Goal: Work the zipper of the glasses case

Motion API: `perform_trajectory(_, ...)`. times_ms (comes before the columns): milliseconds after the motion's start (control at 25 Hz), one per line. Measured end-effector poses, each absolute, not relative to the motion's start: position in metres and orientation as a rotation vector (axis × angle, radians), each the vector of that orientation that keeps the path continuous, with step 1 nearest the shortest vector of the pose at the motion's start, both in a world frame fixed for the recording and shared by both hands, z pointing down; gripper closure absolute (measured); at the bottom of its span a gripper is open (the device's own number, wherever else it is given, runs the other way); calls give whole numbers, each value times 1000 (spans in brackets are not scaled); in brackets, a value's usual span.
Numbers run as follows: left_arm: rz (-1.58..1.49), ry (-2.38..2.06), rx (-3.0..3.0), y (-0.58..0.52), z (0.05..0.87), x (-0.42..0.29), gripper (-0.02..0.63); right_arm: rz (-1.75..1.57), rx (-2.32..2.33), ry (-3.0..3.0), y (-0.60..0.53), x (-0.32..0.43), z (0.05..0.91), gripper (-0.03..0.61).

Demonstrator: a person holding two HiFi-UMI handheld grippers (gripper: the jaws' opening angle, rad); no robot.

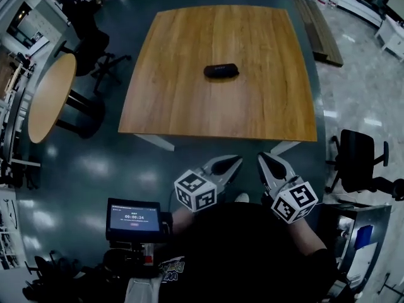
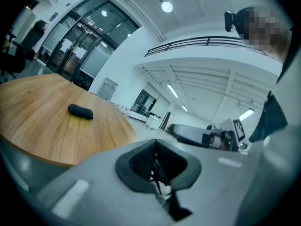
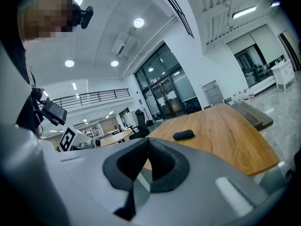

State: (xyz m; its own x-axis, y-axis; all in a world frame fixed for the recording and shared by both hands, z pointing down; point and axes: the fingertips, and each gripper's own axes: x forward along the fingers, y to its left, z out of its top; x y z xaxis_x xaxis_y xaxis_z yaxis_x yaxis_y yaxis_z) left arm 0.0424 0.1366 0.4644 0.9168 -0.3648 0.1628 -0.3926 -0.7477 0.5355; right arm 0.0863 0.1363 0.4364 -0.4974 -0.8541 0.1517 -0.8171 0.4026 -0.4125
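Our left gripper (image 1: 235, 161) and right gripper (image 1: 262, 159) are clenched, empty. The distant glasses case (image 1: 221, 71) looks light, perhaps stiff-shelled; we'd pin its body and pinch the zipper.

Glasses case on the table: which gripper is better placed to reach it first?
Left, but only just. The left gripper and right gripper are both shut, empty and short of the table; the glasses case lies mid-table, slightly nearer the left one's line.

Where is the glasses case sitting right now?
In the head view the glasses case lies alone near the middle of the wooden table, well ahead of the left gripper and right gripper.
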Motion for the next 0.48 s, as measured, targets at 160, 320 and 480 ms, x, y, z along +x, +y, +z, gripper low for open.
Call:
perform_trajectory(160,-33,-629,2446,134,465,29,614,-651,-1534,2581,143,88,439,574)
perform_trajectory(320,-30,-645,2429,135,468,25,614,-684,-1498,2574,144,83,441,574)
perform_trajectory(480,14,-606,2477,144,467,29,615,-689,-1464,2579,148,75,441,574)
